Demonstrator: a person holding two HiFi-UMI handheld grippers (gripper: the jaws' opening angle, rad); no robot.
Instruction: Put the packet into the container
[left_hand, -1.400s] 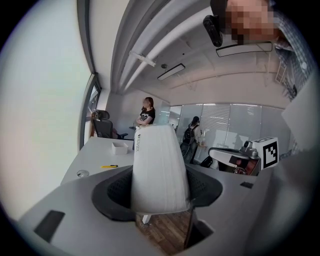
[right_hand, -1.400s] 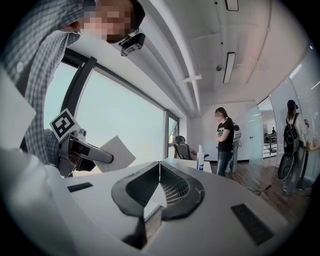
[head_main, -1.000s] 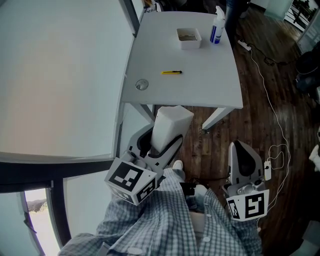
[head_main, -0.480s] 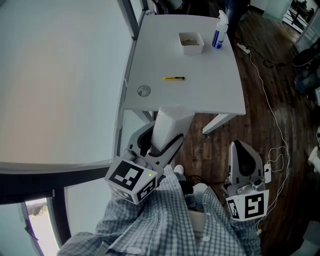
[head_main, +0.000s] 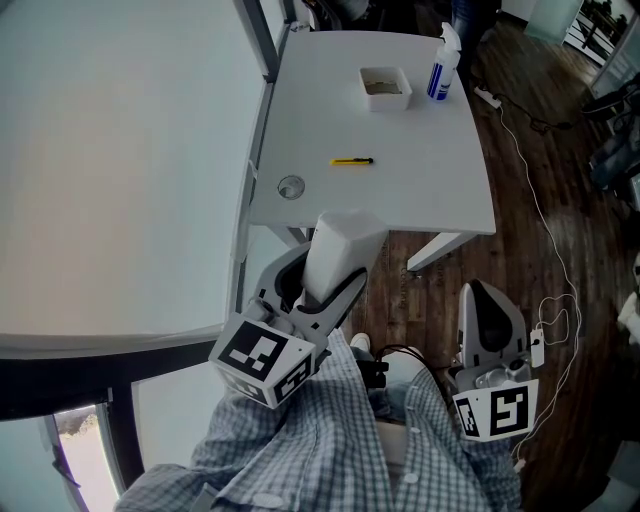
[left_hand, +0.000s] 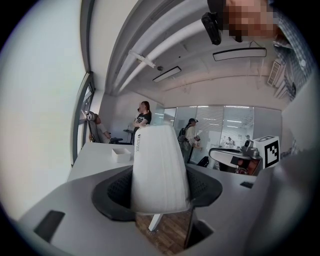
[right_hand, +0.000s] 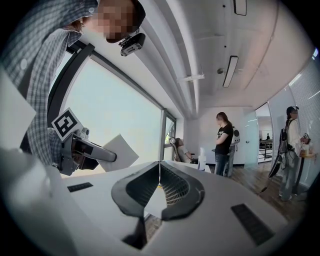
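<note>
Left gripper (head_main: 325, 278): clamped on the upright white packet (head_main: 340, 248), by the table's (head_main: 420, 175) near edge.
Right gripper (head_main: 486, 298): jaws together, nothing between them.
Container (head_main: 385, 88): at the table's far end, beside a spray bottle (head_main: 438, 72).

In the head view, the lower end of the white packet (head_main: 340, 250) is hidden between the jaws of the left gripper (head_main: 320, 278). At twelve o'clock on the white table (head_main: 420, 180), the small white rectangular container (head_main: 386, 88) holds something brownish that is too small to tell. The small grey round thing (head_main: 291, 187) at the table's seven-o'clock corner and the slim yellow-and-black stick (head_main: 352, 161) cannot be identified. The checked shirt sleeves (head_main: 300, 445) run off the bottom edge and hide both hands. In the left gripper view, the packet's grey print (left_hand: 138, 146) is unreadable.
</note>
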